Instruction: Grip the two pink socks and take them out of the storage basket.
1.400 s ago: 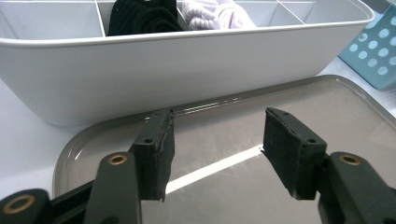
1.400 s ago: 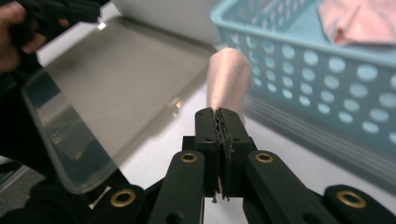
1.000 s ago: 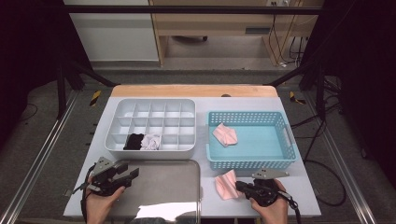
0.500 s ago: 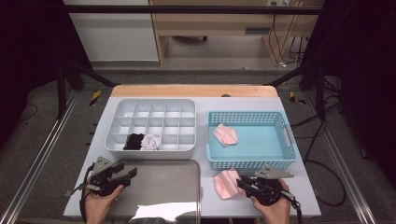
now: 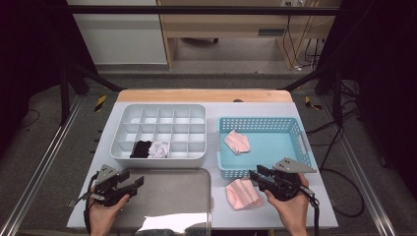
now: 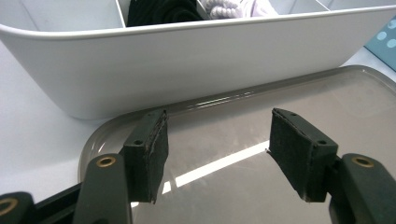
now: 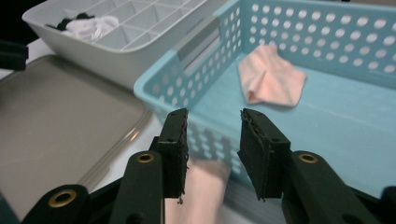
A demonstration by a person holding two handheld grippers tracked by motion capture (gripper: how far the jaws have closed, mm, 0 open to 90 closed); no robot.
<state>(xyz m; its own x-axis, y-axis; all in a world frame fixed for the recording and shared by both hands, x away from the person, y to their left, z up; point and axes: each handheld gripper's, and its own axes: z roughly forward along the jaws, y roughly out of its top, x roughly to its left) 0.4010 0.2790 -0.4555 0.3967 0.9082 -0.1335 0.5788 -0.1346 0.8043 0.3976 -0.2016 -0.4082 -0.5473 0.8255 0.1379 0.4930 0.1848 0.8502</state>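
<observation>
A folded pink cloth [image 5: 242,193] lies on the table in front of the blue basket [image 5: 295,129]. My right gripper [image 5: 255,173] hovers just right of and above it, and its jaws have just been opening. In the right gripper view the right gripper [image 7: 214,121] is open with nothing between the pads, and the pink cloth [image 7: 201,196] lies below them. A second pink cloth [image 5: 236,141] rests inside the basket. My left gripper [image 5: 134,178] is over the left end of the grey tray [image 5: 172,196]. The left gripper [image 6: 217,126] stands open and empty, and its jaws have just been widening.
A white divided box [image 5: 157,114] sits at the back left, holding a rolled black sock [image 5: 141,149] and a white sock [image 5: 159,149] in its front row. The box wall [image 6: 187,60] stands close ahead of the left gripper. The table's front edge is near both hands.
My right gripper has risen slightly and opened, leaving the pink cloth lying on the table. The left hand has stayed in place.
</observation>
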